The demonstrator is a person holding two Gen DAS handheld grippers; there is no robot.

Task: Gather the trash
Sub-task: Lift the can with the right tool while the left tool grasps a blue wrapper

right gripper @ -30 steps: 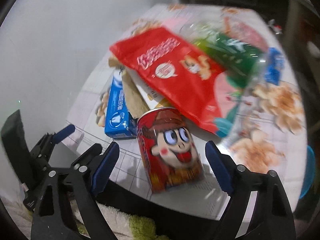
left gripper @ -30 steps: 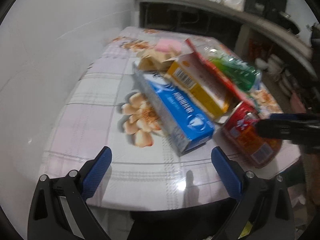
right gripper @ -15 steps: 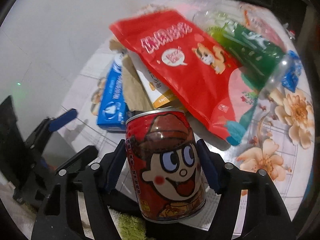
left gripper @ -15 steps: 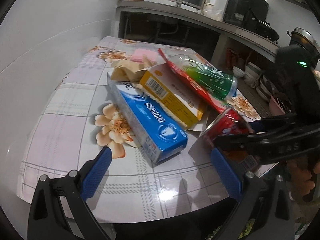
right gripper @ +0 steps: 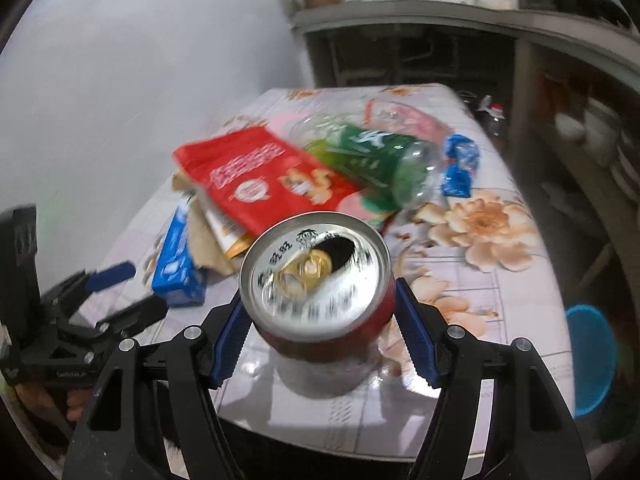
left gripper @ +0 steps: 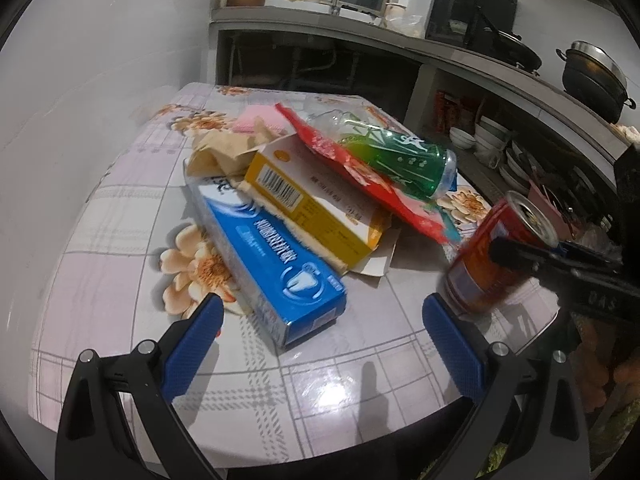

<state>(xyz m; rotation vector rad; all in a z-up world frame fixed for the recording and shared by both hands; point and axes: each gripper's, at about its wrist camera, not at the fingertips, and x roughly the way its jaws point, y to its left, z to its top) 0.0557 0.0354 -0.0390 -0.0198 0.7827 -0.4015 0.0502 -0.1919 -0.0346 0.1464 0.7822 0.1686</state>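
A red drink can [right gripper: 316, 276] with an opened silver top sits between the blue pads of my right gripper [right gripper: 318, 320], which is shut on its sides. The can [left gripper: 492, 264] leans over at the table's near right corner, its top tipped back toward the right gripper [left gripper: 520, 256] that holds it. My left gripper [left gripper: 322, 312] hangs open over the table's front edge, just short of a blue toothpaste box [left gripper: 272, 256]. Behind that box lie a yellow carton [left gripper: 316, 208], a red snack bag [right gripper: 264, 176] and a green plastic bottle [right gripper: 376, 156].
Crumpled brown paper [left gripper: 224, 148] and a pink pad [left gripper: 256, 118] lie at the back of the pile. A blue wrapper [right gripper: 460, 164] lies right of the bottle. The flowered tablecloth [left gripper: 120, 208] meets a white wall on the left. A blue tub [right gripper: 588, 352] stands below right. Kitchen counter [left gripper: 400, 44] behind.
My right gripper has closed on the red can and tipped it, so its open top now faces the right wrist camera. The left gripper stays open and has crept slightly forward.
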